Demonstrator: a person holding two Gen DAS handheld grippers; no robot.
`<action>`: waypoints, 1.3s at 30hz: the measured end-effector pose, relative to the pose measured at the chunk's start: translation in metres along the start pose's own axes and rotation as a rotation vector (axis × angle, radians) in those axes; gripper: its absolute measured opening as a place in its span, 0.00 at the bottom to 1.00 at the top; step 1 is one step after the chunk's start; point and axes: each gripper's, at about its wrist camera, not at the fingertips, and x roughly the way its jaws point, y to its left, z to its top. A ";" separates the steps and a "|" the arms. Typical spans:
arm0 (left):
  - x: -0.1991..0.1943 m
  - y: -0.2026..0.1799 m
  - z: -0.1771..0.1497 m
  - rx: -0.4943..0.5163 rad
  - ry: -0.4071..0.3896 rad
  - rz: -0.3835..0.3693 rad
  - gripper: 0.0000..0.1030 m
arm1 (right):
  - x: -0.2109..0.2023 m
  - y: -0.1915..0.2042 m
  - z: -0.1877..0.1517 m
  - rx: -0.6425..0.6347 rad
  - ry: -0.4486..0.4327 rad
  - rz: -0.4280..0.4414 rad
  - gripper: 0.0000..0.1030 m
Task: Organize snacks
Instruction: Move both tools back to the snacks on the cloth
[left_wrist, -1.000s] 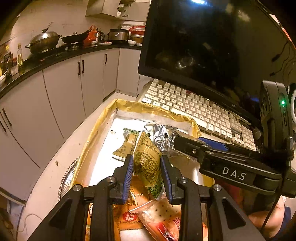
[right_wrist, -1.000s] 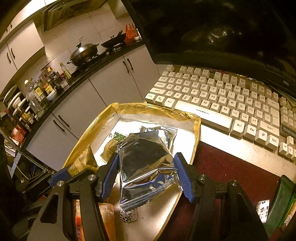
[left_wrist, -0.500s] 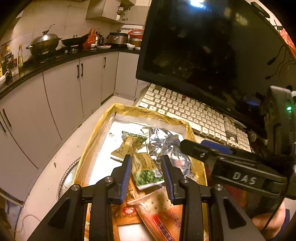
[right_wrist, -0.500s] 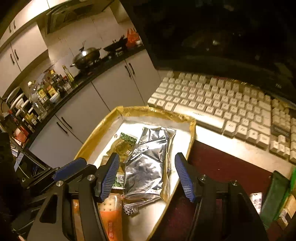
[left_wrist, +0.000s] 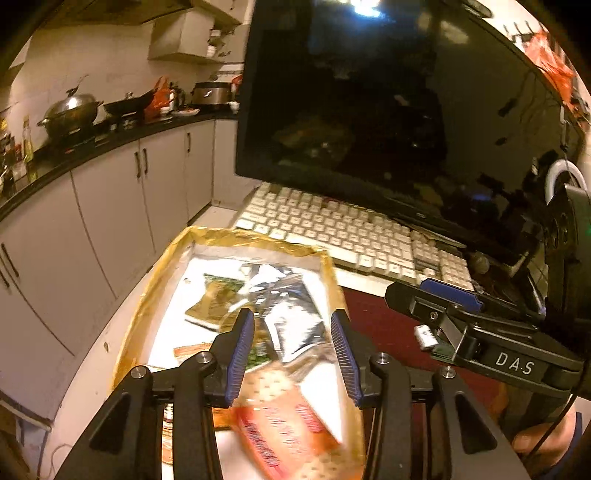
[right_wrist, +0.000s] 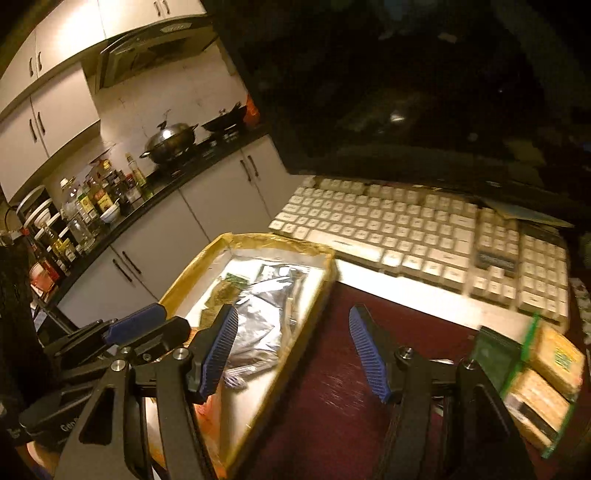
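Both grippers are released, jaws spread wide with nothing between them: the left gripper (left_wrist: 292, 350) hangs over the near end of the tray (left_wrist: 155, 280), and the right gripper (right_wrist: 293, 350) hangs over the dark red mat (right_wrist: 332, 387) just right of the tray's rim. The snacks lie in the tray: a silver packet (right_wrist: 258, 325) in the middle, a green-and-gold packet (left_wrist: 214, 299) to its left, and an orange cracker packet (left_wrist: 288, 417) nearest. More packets (right_wrist: 546, 380) sit on the mat at the far right, near the white keyboard (right_wrist: 406, 229).
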 end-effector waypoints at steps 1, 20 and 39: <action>-0.001 -0.006 0.000 0.010 0.000 -0.008 0.44 | -0.004 -0.006 -0.002 0.009 0.000 -0.002 0.61; 0.063 -0.132 -0.066 0.202 0.211 -0.195 0.44 | -0.087 -0.174 -0.051 0.349 0.013 -0.172 0.70; 0.073 -0.128 -0.073 0.198 0.211 -0.203 0.44 | -0.065 -0.188 -0.076 0.394 0.137 -0.147 0.75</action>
